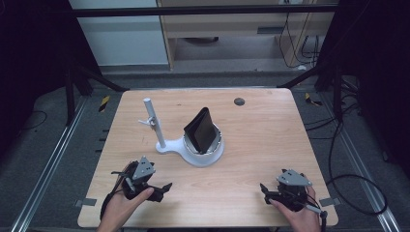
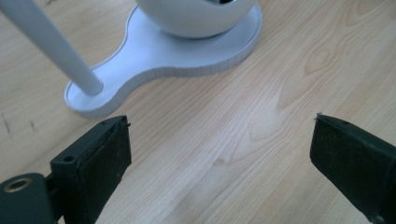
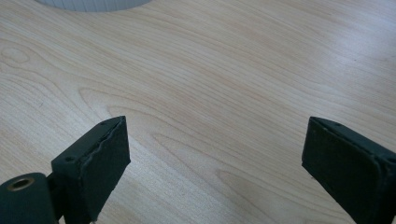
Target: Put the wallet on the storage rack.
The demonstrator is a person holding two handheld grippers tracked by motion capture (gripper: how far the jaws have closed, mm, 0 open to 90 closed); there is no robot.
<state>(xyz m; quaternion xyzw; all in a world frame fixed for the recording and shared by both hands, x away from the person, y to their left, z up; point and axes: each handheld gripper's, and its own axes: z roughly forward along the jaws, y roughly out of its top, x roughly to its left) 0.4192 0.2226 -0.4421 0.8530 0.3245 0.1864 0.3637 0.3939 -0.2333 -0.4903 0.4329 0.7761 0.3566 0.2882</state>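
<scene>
Right now we hold our left tool (image 1: 162, 189) low over the near left part of the wooden desk (image 1: 261, 145), its jaws spread wide with nothing between them. Our right tool (image 1: 265, 189) sits near the front right edge, jaws likewise parted and empty over bare wood. Between and beyond them, near the middle of the desk, stands a white stand (image 1: 193, 150) with a round cup and an upright post (image 1: 154, 123) on one flat base. We see a black folded wallet (image 1: 200, 130) propped in the cup, leaning. The left tool points toward the base (image 2: 154, 56).
</scene>
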